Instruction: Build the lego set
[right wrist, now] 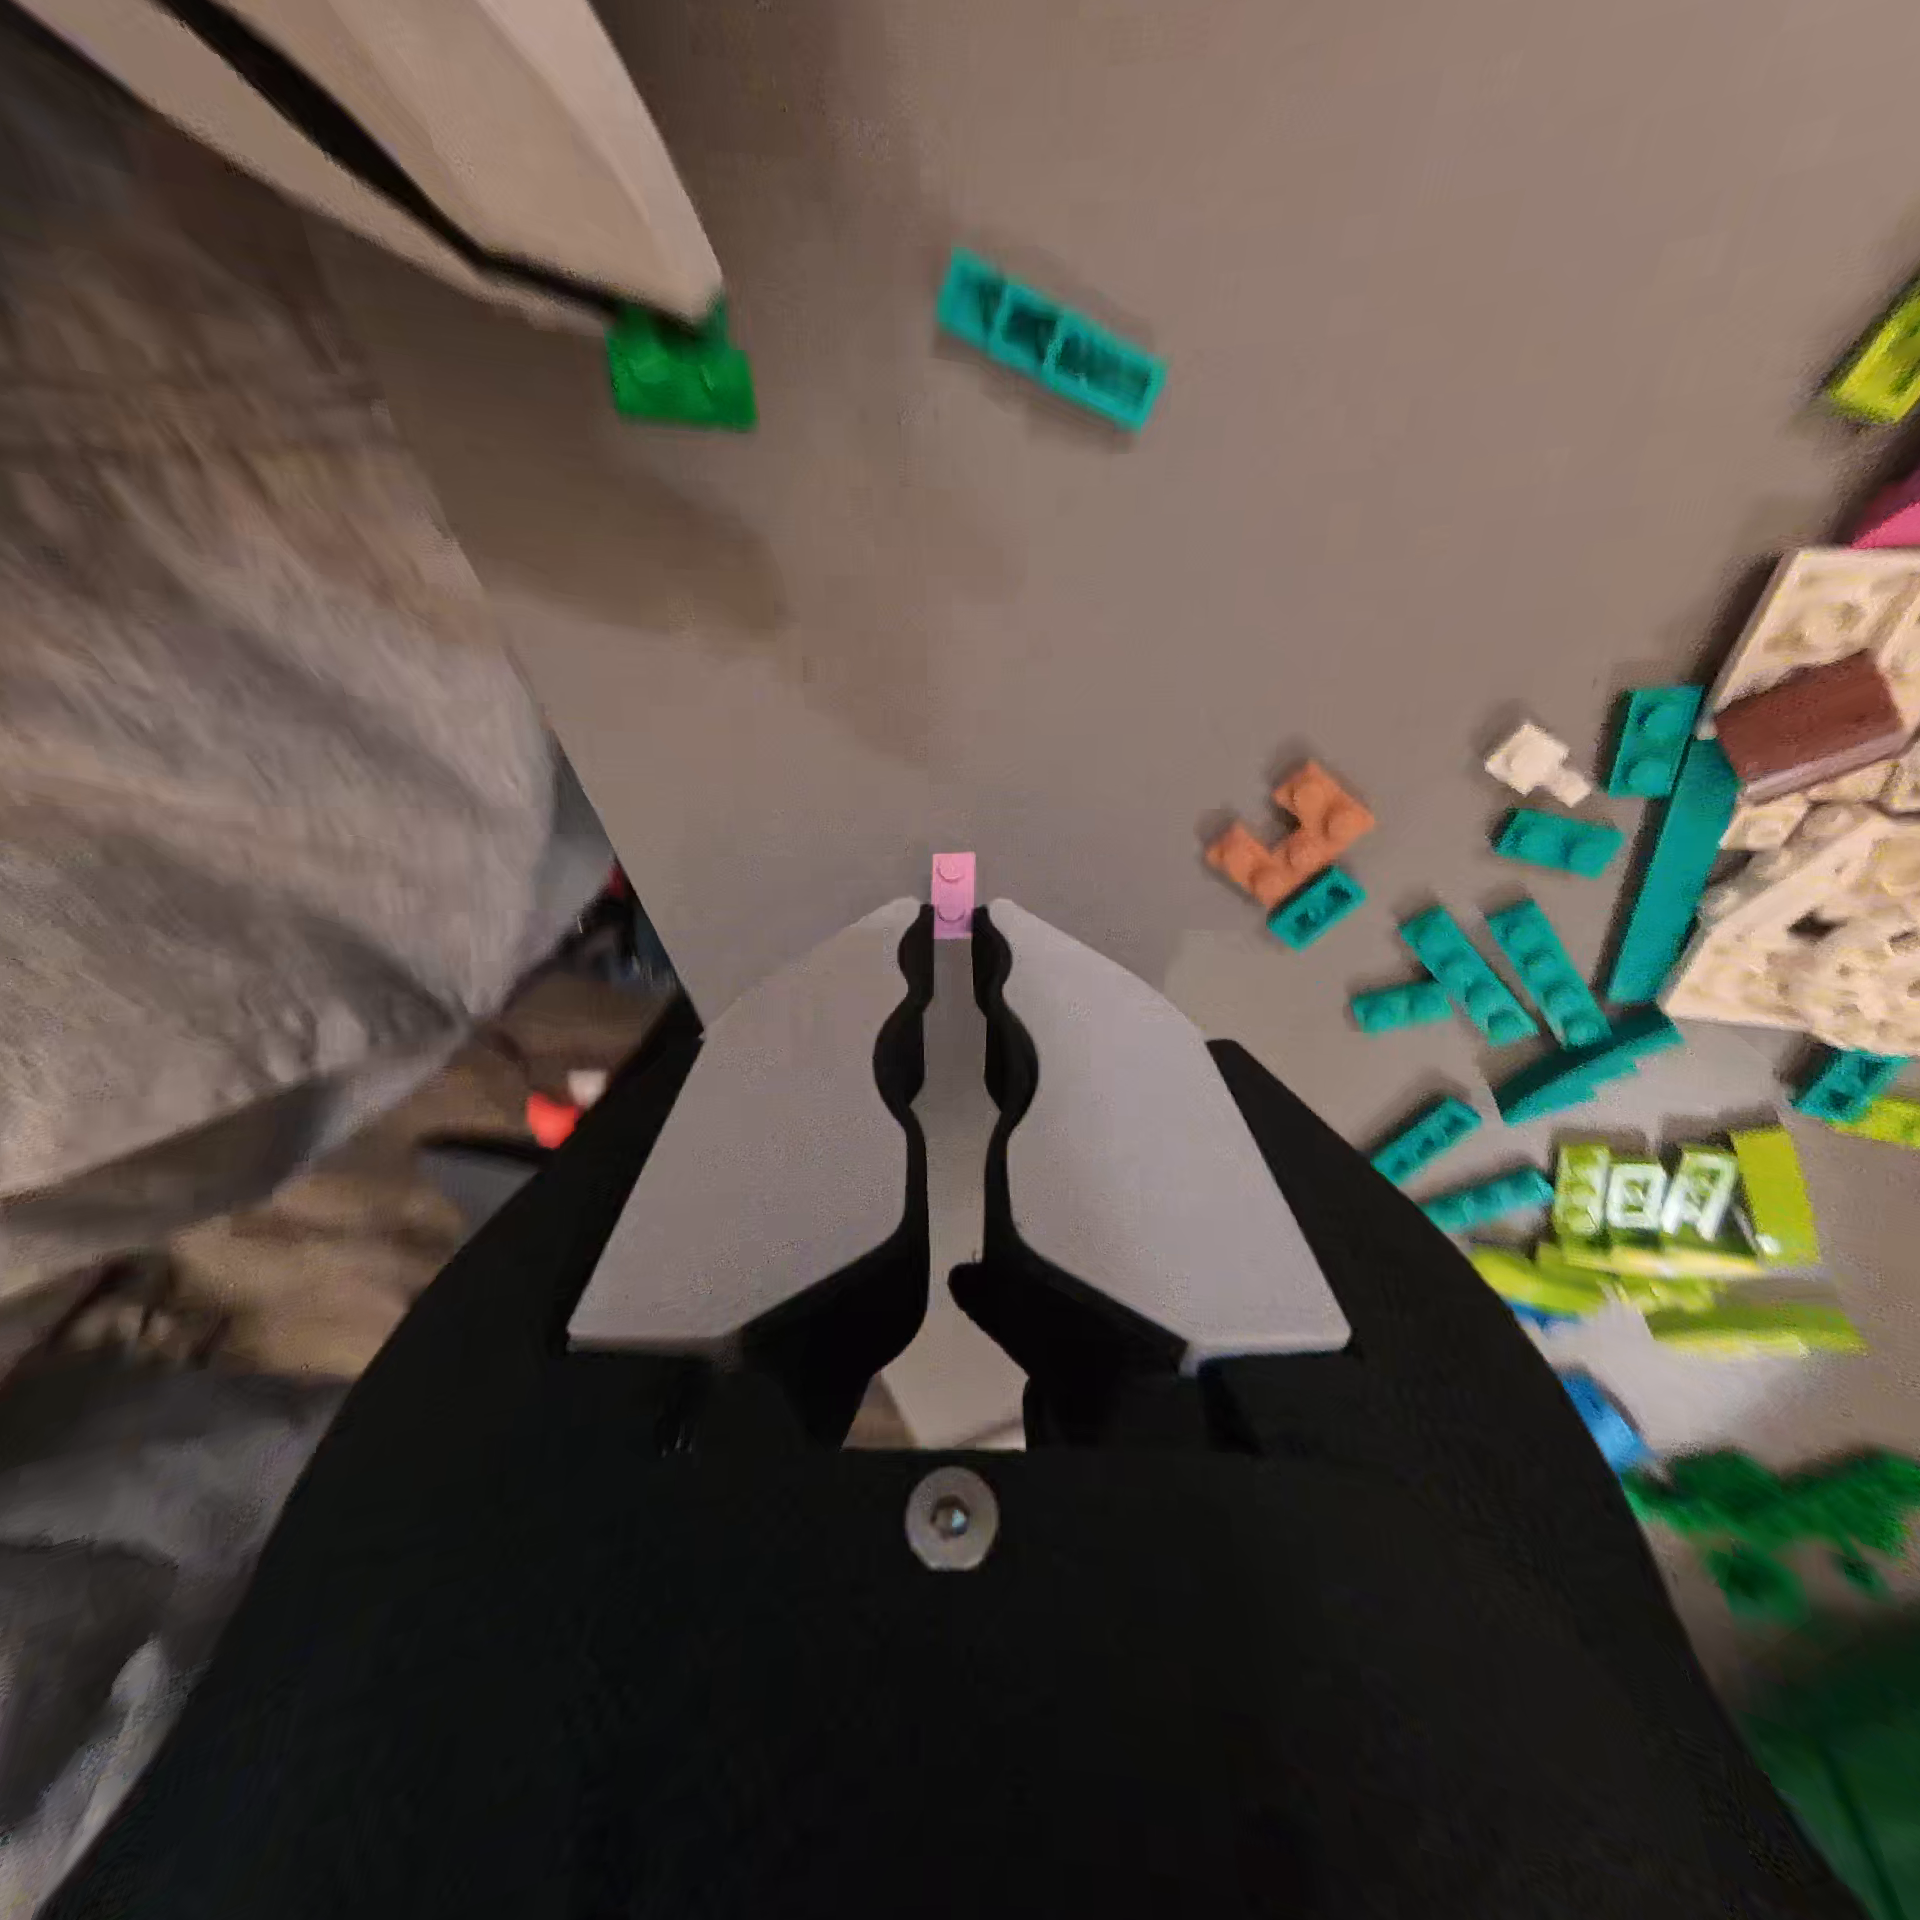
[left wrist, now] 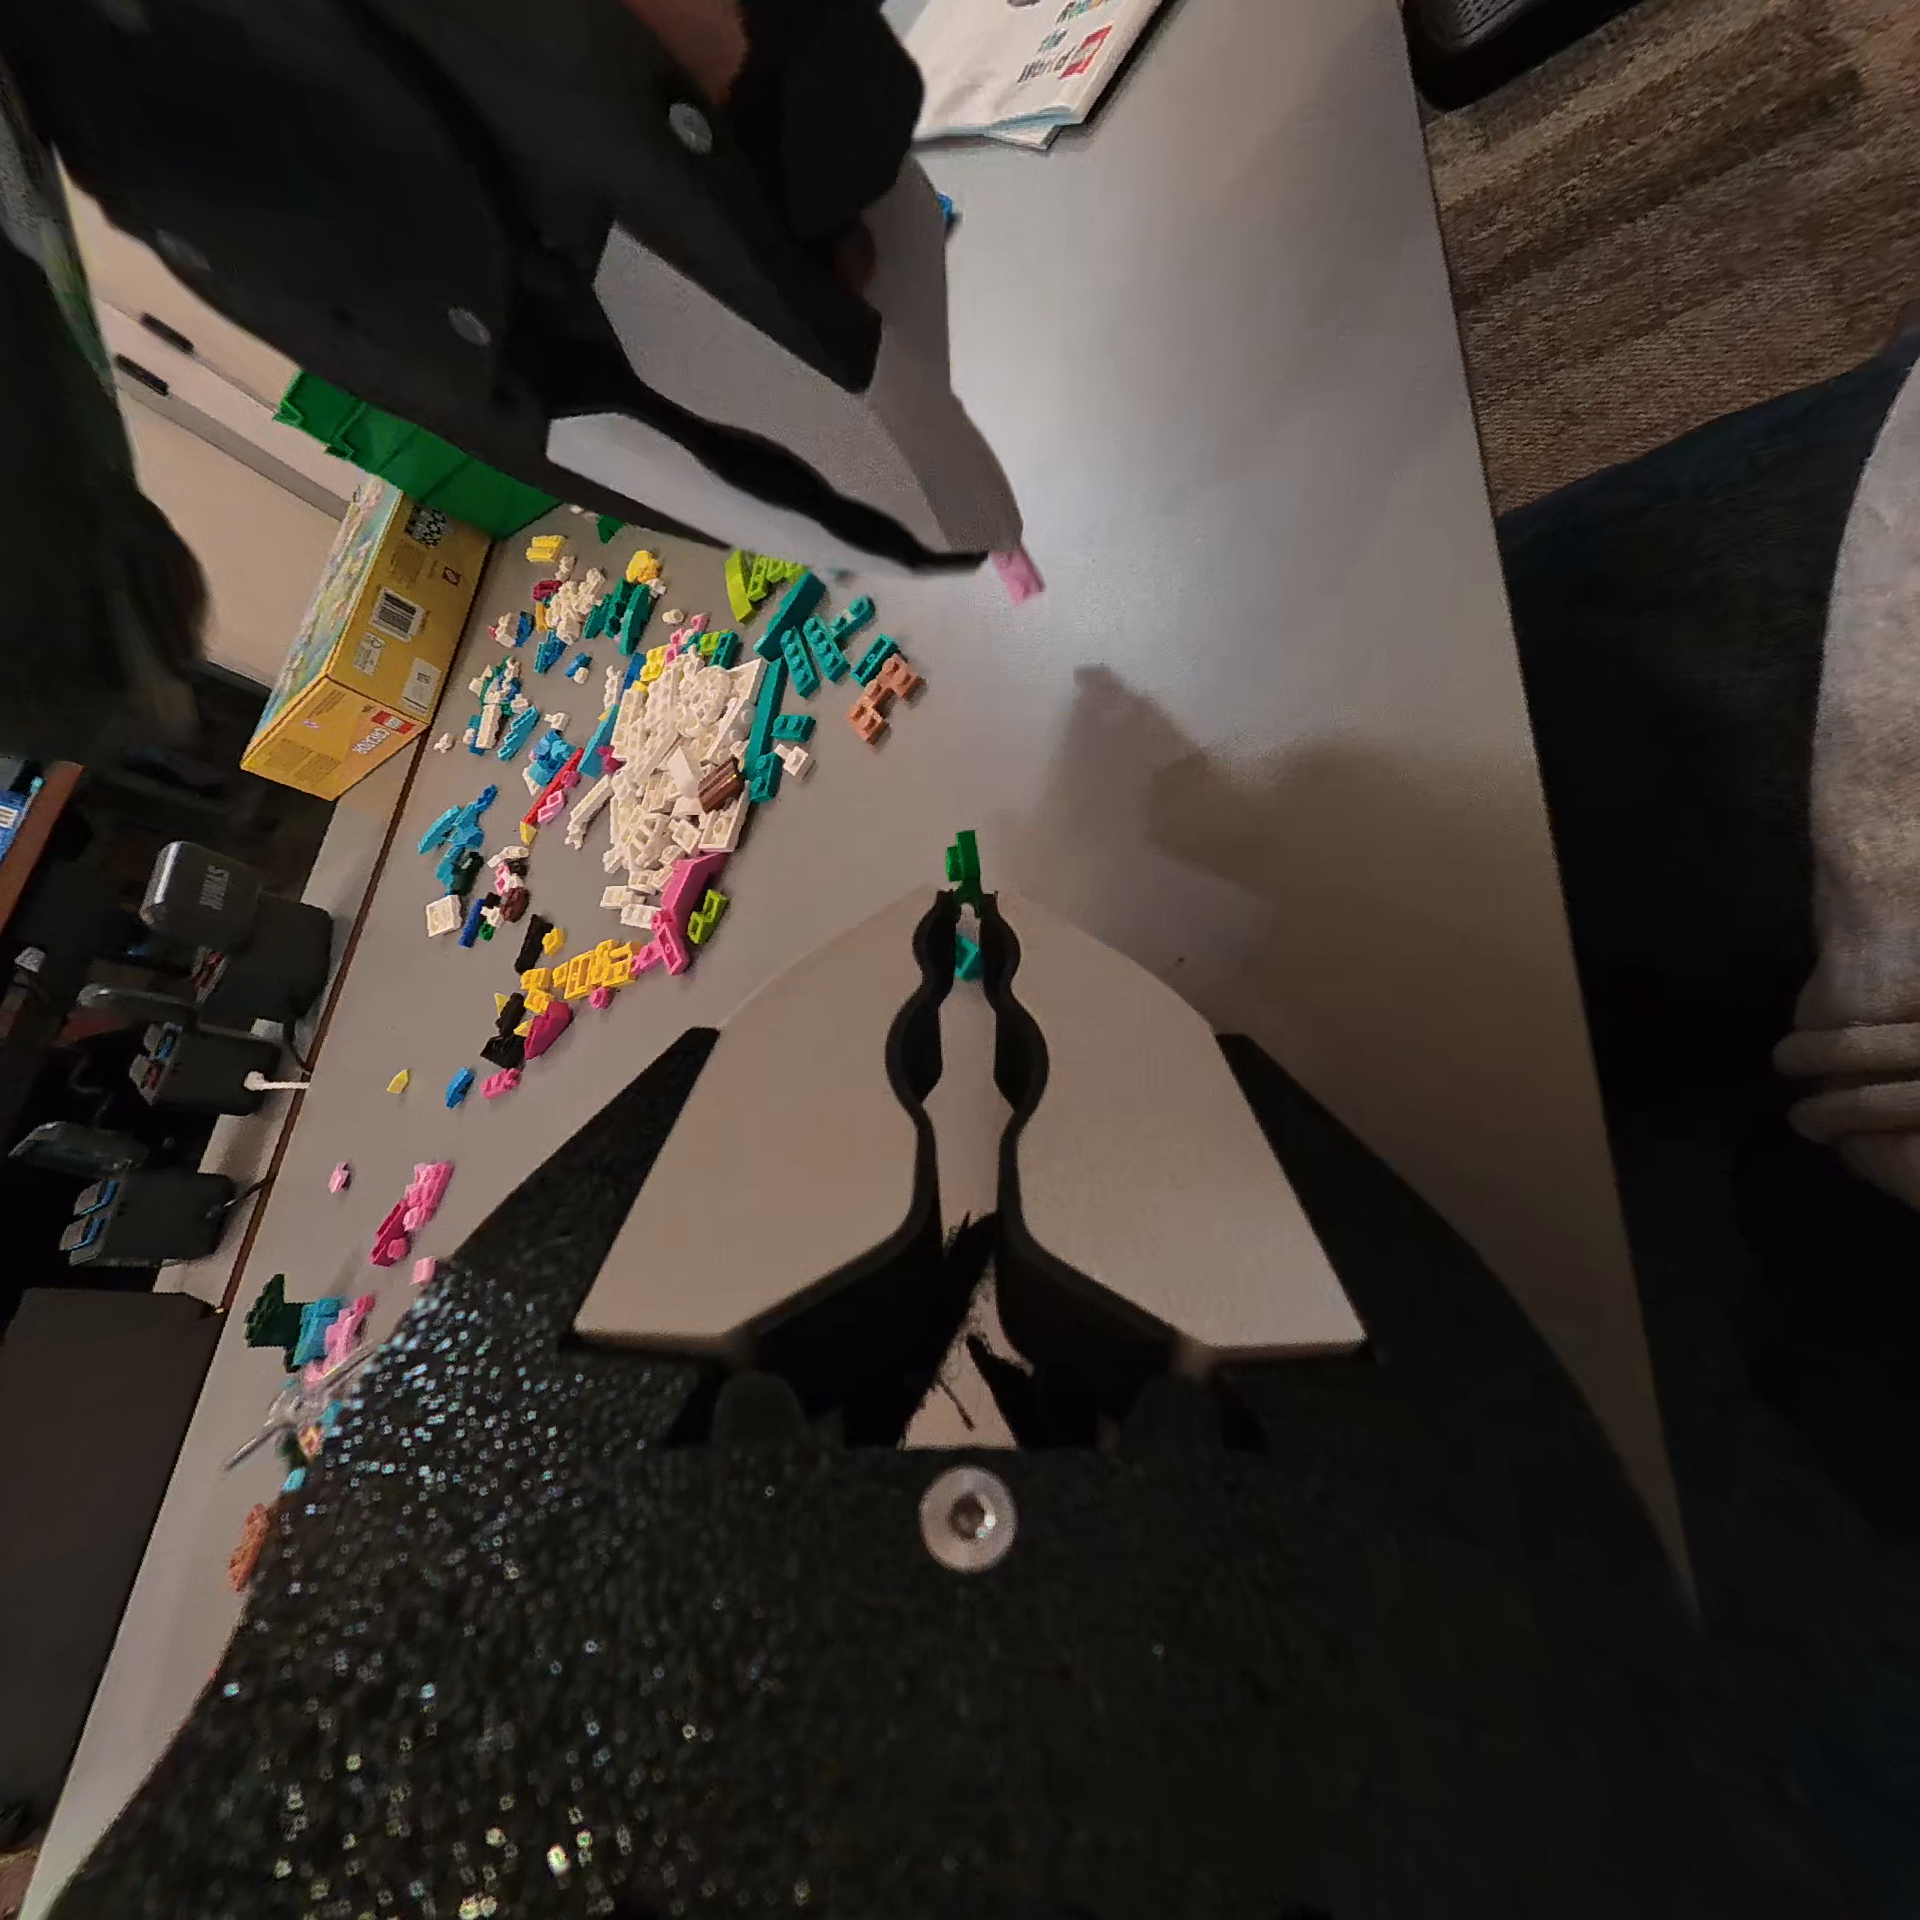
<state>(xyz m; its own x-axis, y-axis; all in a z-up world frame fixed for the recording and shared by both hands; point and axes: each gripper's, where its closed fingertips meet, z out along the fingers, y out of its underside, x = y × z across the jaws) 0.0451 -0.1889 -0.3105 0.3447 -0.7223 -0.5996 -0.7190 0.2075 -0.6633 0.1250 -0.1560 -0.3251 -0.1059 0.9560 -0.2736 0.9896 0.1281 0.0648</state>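
Note:
My left gripper (left wrist: 968,906) is shut on a small green plate (left wrist: 964,868) that sticks out past its tips, above the grey table (left wrist: 1195,416). The same gripper shows at the upper left of the right wrist view with the green plate (right wrist: 681,379) at its tips. My right gripper (right wrist: 954,916) is shut on a small pink two-stud plate (right wrist: 953,891) held lengthwise between the pads. It also shows in the left wrist view at the top, with the pink plate (left wrist: 1016,575) at its tips.
A spread of loose bricks (left wrist: 665,769) covers the table's left, with white, teal, pink and yellow pieces. A teal plate (right wrist: 1049,338) lies alone; an orange piece (right wrist: 1288,831) and lime pieces (right wrist: 1662,1216) lie to the right. A yellow box (left wrist: 364,644) and a booklet (left wrist: 1029,62) sit at the edges.

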